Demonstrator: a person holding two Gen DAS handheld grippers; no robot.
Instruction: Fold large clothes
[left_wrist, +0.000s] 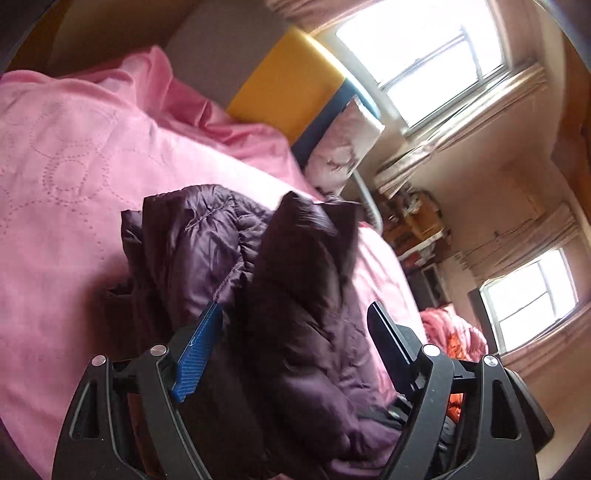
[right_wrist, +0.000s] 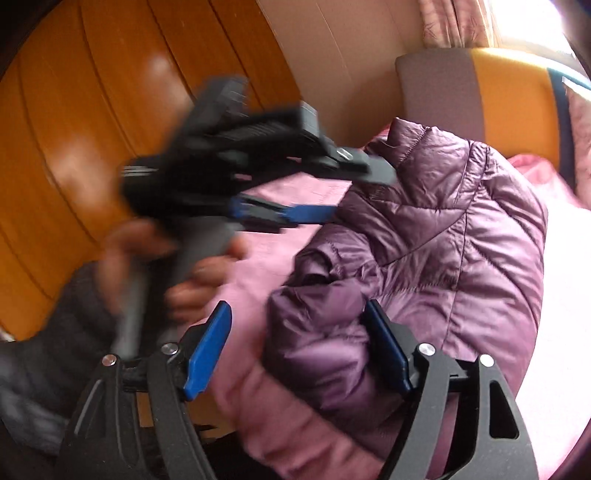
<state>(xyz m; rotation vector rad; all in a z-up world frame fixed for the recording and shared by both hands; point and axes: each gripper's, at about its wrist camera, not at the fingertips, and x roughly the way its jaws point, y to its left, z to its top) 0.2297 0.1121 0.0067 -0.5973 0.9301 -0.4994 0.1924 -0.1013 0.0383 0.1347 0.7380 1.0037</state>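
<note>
My left hand-held gripper (right_wrist: 364, 192) hangs released, jaws apart, over the pink quilted bed cover (left_wrist: 66, 155), the puffy dark purple quilted jacket (right_wrist: 443, 236) lies bunched on that bed, and my right hand-held gripper (right_wrist: 299, 332) stands unclenched with a jacket fold between its jaws.

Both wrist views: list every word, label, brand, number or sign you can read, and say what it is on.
No text can be read in either view.
Purple puffer jacket: no label or brand shows.
Pink bedcover: only stitched dotted circles, no letters.
Cluttered shelf by the window: boxes there may carry print, but it is too small and blurred to read.
Left claw: motion-blurred, no marking legible.
</note>
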